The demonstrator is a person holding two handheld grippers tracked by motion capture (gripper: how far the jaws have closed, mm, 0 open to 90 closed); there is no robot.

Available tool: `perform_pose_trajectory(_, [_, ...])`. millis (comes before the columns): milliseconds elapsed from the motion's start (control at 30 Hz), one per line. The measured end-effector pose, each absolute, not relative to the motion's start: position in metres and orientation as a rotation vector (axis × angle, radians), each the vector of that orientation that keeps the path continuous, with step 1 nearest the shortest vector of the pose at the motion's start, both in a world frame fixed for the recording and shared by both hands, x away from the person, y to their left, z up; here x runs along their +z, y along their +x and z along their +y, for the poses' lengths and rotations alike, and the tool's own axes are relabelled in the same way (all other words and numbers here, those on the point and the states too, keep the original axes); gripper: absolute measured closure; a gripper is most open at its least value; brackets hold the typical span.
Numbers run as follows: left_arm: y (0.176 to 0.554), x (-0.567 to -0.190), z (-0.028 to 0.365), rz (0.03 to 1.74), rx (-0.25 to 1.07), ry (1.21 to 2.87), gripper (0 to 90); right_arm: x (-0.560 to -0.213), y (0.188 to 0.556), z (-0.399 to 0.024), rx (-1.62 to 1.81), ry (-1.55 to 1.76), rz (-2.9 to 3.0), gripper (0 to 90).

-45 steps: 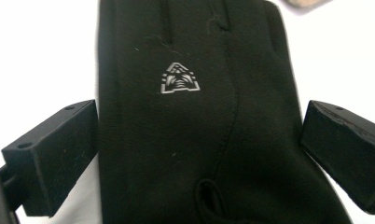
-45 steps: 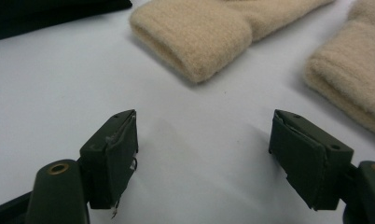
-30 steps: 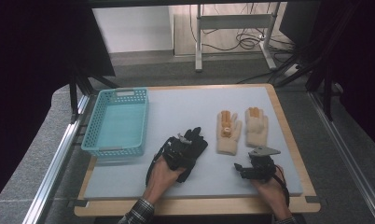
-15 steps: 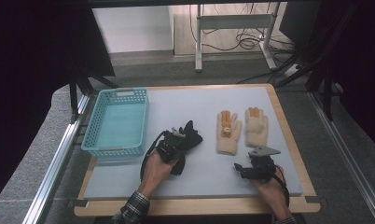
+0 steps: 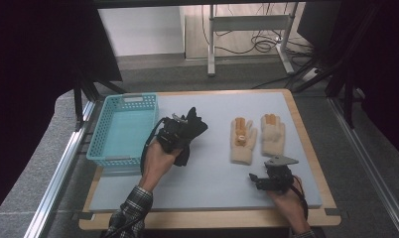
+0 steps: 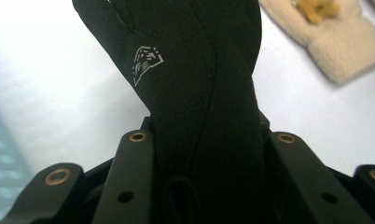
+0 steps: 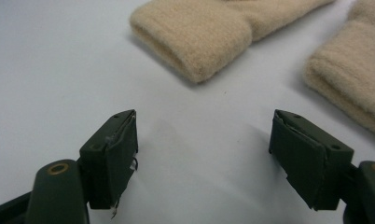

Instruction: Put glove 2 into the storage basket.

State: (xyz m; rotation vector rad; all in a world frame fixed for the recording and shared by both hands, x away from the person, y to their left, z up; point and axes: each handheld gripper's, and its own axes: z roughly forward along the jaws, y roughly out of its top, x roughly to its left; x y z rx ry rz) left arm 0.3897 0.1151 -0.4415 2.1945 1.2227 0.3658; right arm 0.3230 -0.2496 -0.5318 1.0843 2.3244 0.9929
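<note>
The black glove (image 5: pixel 190 133) is clamped in the left gripper (image 5: pixel 173 135), held above the pale mat (image 5: pixel 207 173) just right of the blue basket (image 5: pixel 119 133). In the left gripper view the glove (image 6: pixel 195 84) runs up between the two black jaws, which press on its cuff from both sides; its fingers point away from the camera, and a small silver emblem shows on its back. The jaws have just been closing, and the glove fills the gap between them. The person's left hand (image 5: pixel 158 161) carries this gripper, with a checked sleeve showing at the near edge.

To the right lie two cream gloves flat on the mat, side by side with fingers pointing far: the left cream glove (image 5: pixel 242 141) has an orange patch on it, and the right cream glove (image 5: pixel 272 135) lies just beside it.

The right gripper (image 5: pixel 272 179) rests near the mat's near right corner, close to the cuffs of the cream gloves. In the right gripper view its jaws stand wide apart over bare mat with nothing between them, the two cuffs (image 7: pixel 199 37) lying beyond the tips.
</note>
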Motion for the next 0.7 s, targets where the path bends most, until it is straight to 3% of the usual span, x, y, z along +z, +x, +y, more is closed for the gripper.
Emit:
perform_pose_trajectory(400, [0.414, -0.414, 0.169, 1.364, 0.423, 2.124, 65.9, -0.532, 0.323, -0.25, 0.994, 1.087, 2.323, 23.0])
perform_pose_trajectory(700, [0.426, -0.417, 0.219, 1.493, 0.471, 2.08, 65.7, -0.532, 0.323, -0.25, 0.994, 1.085, 2.324, 23.0])
